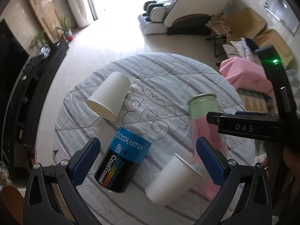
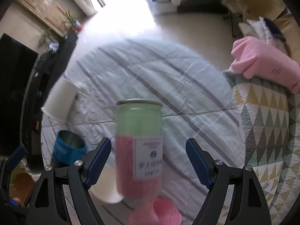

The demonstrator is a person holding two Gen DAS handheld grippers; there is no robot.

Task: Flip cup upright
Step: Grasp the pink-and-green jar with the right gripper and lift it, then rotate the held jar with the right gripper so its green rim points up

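A round table (image 1: 168, 71) with a striped cloth carries two white paper cups. One cup (image 1: 110, 98) stands mouth-down and tilted at the far left. The other cup (image 1: 172, 180) lies on its side near my left gripper (image 1: 148, 146), which is open with its blue pads to either side of a blue and black can (image 1: 123, 161). My right gripper (image 2: 148, 148) is open around a green and pink jar (image 2: 139, 146) that stands upside down, touching nothing I can make out. The right gripper's body shows in the left wrist view (image 1: 249, 125).
The far white cup (image 2: 60, 101) and the blue can (image 2: 68, 147) sit left in the right wrist view. A pink lid-like thing (image 2: 159, 213) lies by the jar. A patterned quilt (image 2: 271, 131) and pink cloth (image 2: 262, 61) lie right. A TV stand (image 1: 37, 86) is left.
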